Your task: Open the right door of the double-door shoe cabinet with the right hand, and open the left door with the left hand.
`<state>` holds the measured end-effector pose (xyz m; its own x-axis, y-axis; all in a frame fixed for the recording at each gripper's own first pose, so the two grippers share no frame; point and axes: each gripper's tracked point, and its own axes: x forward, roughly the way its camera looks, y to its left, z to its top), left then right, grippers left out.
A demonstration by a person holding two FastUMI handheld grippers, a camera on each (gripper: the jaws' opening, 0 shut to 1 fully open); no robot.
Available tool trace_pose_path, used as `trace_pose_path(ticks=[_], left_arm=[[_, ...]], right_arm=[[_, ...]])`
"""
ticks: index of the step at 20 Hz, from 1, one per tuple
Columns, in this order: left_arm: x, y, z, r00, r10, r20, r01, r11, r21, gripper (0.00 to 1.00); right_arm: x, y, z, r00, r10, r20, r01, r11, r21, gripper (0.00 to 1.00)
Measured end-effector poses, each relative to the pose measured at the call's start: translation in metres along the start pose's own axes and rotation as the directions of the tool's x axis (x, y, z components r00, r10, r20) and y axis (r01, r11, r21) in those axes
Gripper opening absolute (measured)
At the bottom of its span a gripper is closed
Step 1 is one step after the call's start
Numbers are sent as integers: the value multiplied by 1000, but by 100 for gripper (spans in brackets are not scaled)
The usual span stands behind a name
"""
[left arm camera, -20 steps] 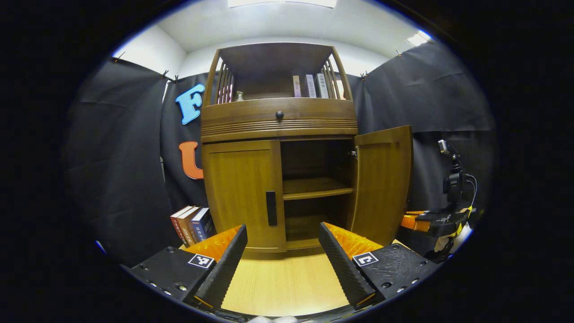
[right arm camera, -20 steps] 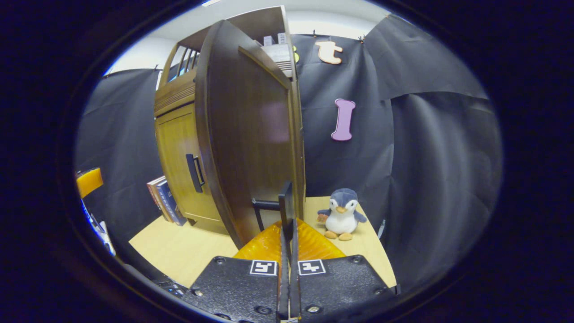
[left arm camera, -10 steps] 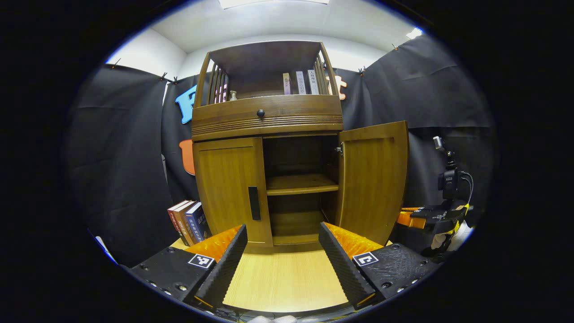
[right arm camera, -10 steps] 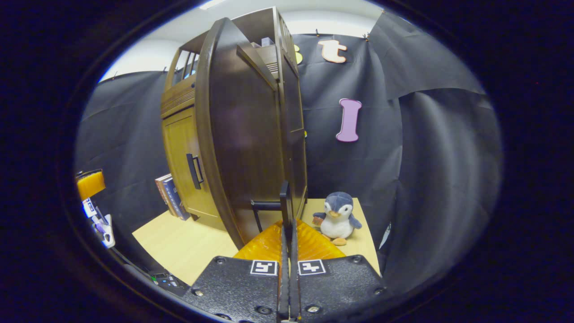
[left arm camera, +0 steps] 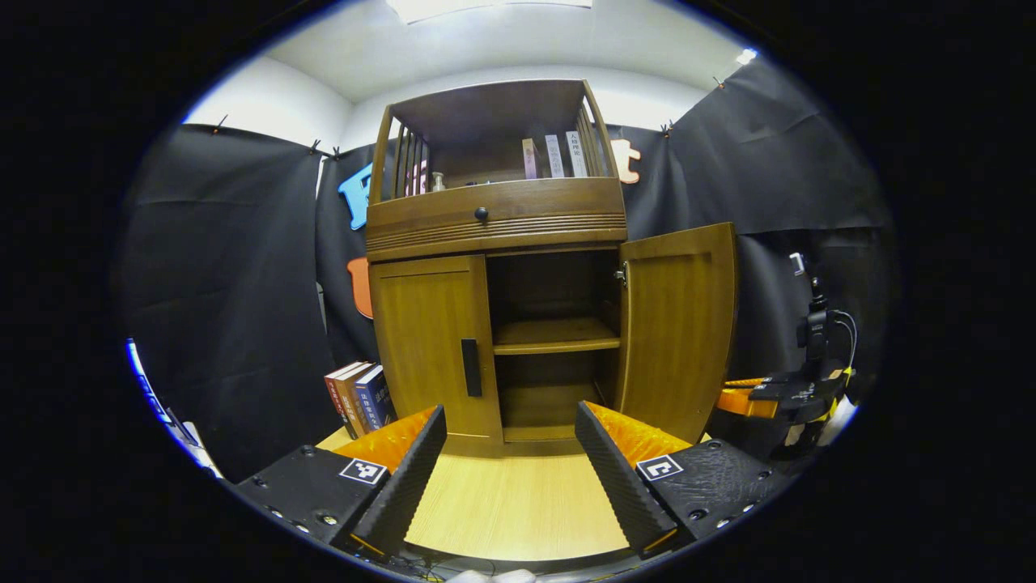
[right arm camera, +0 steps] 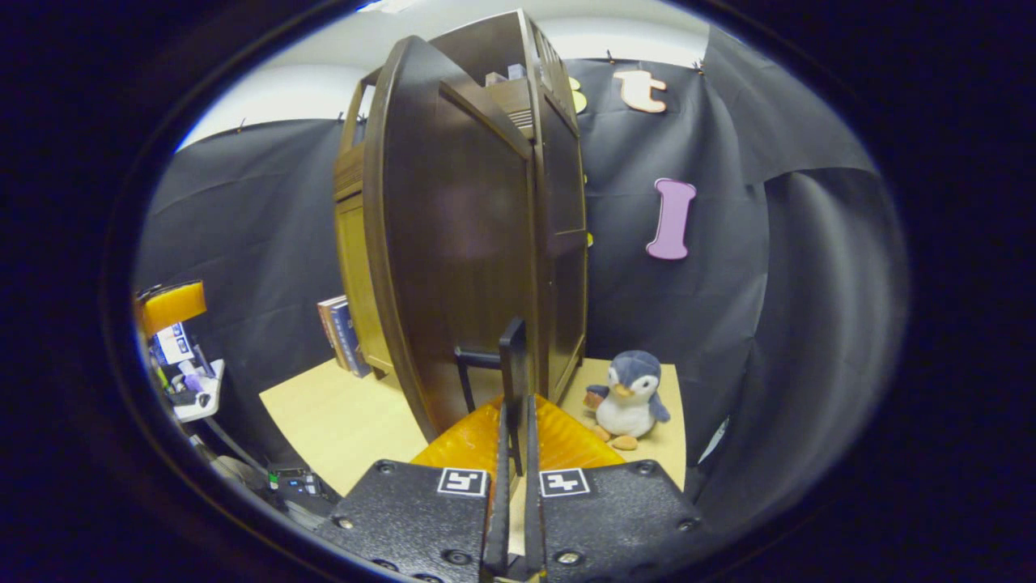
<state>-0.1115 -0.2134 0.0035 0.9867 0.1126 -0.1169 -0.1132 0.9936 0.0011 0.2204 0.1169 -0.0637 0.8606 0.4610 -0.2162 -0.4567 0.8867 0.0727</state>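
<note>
While the right tongs (right arm camera: 512, 421) stay clenched on the right door's handle (right arm camera: 513, 356), the right door (left arm camera: 678, 324) stands swung wide — that half looks done. Left tongs (left arm camera: 510, 461) hang released before the shut left door (left arm camera: 433, 348) near the worktop's (left arm camera: 518, 506) back edge — next, they must close on its handle (left arm camera: 470, 367).

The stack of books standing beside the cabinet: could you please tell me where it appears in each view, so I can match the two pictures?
Left gripper view: the stack of books stands lower left of centre, against the cabinet's closed left door.
Right gripper view: the stack of books sits left of centre, behind the open right door.
Shared landmark: the light wooden table.
</note>
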Motion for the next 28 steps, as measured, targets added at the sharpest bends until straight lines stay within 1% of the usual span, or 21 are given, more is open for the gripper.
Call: trace_pose_path(ticks=[1, 2, 3, 4, 6, 10, 11, 13, 15, 16, 21, 24, 28], left_arm=[[1, 2, 0, 1000, 3, 3, -3, 1000, 4, 96], [2, 4, 0, 1000, 6, 5, -6, 1000, 8, 96], [5, 8, 1, 1000, 7, 8, -7, 1000, 11, 100], [9, 12, 1, 1000, 7, 11, -7, 1000, 13, 96], [18, 20, 2, 1000, 3, 16, -3, 1000, 12, 96], [50, 42, -4, 1000, -21, 17, 21, 1000, 15, 96], [59, 49, -4, 999, -28, 17, 28, 999, 19, 96], [76, 64, -7, 999, -38, 12, 38, 999, 24, 96], [96, 79, -7, 998, -57, 22, 56, 998, 27, 96], [106, 87, -11, 998, -66, 20, 66, 997, 27, 96], [147, 111, -24, 992, -123, 25, 122, 992, 26, 96], [178, 112, -36, 986, -164, 26, 164, 986, 16, 96], [225, 105, -47, 978, -202, 44, 202, 979, -5, 96]], right_arm=[[-3, -2, -1, 1000, -10, -4, 10, 1000, 0, 14], [-4, -8, -1, 999, -41, -7, 41, 999, -7, 19], [-10, -15, 2, 997, -75, -1, 75, 997, -12, 32], [-12, -19, 6, 995, -103, 17, 103, 995, -8, 44], [-13, -15, 16, 990, -130, 55, 129, 991, 21, 49], [-13, -8, 27, 979, -183, 93, 179, 983, 51, 82], [-15, -8, 30, 974, -203, 104, 198, 979, 53, 84], [-14, -6, 34, 964, -239, 114, 235, 971, 47, 85], [-13, -3, 40, 952, -271, 140, 267, 962, 49, 92], [-8, -3, 40, 945, -290, 149, 285, 957, 58, 94], [-3, 5, 44, 916, -363, 169, 354, 932, 85, 94], [-3, 8, 44, 896, -414, 162, 405, 910, 87, 95], [-9, 5, 43, 860, -488, 148, 481, 873, 79, 95]])
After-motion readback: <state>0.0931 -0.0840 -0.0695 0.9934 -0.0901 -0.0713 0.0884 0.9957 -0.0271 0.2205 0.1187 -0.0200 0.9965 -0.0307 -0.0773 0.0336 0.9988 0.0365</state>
